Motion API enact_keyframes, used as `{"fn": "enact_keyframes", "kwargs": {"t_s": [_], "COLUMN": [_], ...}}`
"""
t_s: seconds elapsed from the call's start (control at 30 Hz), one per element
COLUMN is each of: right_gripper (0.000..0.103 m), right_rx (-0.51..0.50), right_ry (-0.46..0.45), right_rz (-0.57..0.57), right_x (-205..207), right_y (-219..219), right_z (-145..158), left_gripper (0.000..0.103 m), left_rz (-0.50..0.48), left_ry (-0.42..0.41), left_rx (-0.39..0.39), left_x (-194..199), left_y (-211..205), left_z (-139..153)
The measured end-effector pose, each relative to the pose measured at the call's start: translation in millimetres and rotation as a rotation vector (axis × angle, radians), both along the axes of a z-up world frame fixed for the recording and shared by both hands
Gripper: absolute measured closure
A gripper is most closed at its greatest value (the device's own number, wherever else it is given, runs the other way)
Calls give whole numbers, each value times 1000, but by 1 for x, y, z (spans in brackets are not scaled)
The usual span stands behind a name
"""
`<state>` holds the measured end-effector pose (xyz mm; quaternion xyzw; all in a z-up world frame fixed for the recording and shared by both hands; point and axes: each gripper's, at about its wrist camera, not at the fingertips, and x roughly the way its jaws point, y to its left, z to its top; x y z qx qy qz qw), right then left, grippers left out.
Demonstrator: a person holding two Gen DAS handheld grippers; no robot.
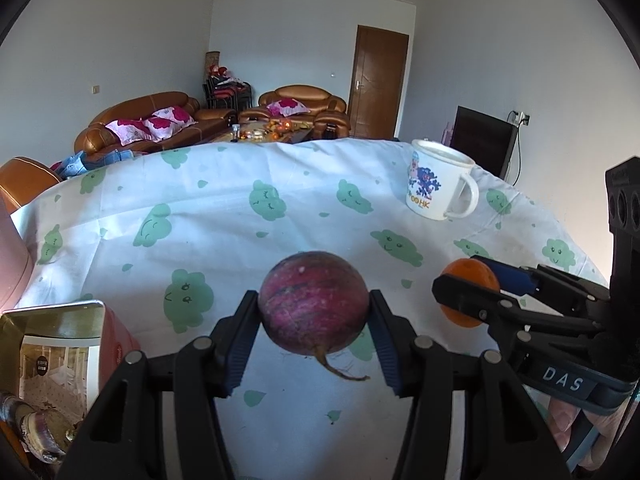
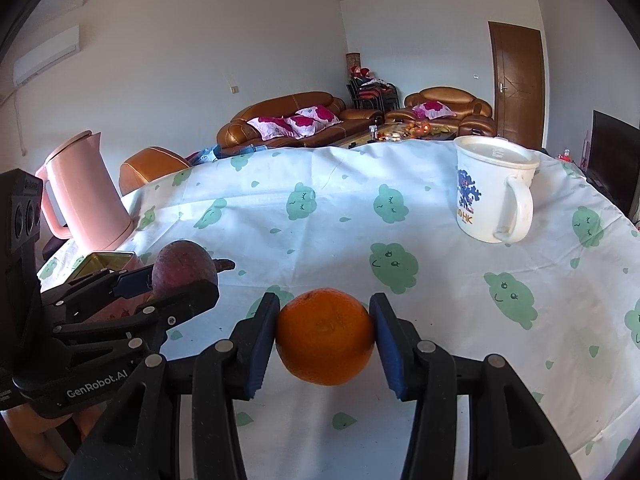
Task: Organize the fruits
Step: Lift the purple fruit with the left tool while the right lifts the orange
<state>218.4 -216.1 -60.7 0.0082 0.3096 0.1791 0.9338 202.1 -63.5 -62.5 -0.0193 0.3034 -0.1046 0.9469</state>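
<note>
The purple, root-tailed fruit (image 1: 313, 303) hangs in your left gripper (image 1: 313, 320), its blue-padded fingers (image 1: 239, 344) clamped on either flank, well clear of the cloud-print cloth on the bench (image 1: 224, 224). Beside it, the orange (image 2: 325, 335) sits squeezed at its widest between the fingers (image 2: 386, 344) of your right gripper (image 2: 325, 340), also lifted off the cloth. Both fruits are in hand at once, so you appear to be mid-carry, between pick-up and set-down. To your left an open tin box (image 1: 60, 344) lies at the bench edge, with something brownish and partly hidden already inside; it looks the likeliest destination, though that is a judgement. The next move calls for swinging the purple fruit over the tin's rim and parting the fingers only once it is low, since a round fruit may roll. A white lidded mug (image 2: 494, 188) and a pink kettle (image 2: 84, 192) stand well apart from both loads.
</note>
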Motion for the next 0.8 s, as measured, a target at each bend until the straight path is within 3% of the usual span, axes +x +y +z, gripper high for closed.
{"fn": "enact_keyframes", "kwargs": {"t_s": [0.8], "right_gripper": [54], "right_rx": [9], "right_ry": [-115], "right_rz": [22], "right_x": [-20], "right_y": [1], "right_z": [11], "left_gripper": [48], "left_rz": [25], "left_ry": [-118], "left_rx": [60], "left_x": [-22], "left_y": [-6], "left_z": [11]}}
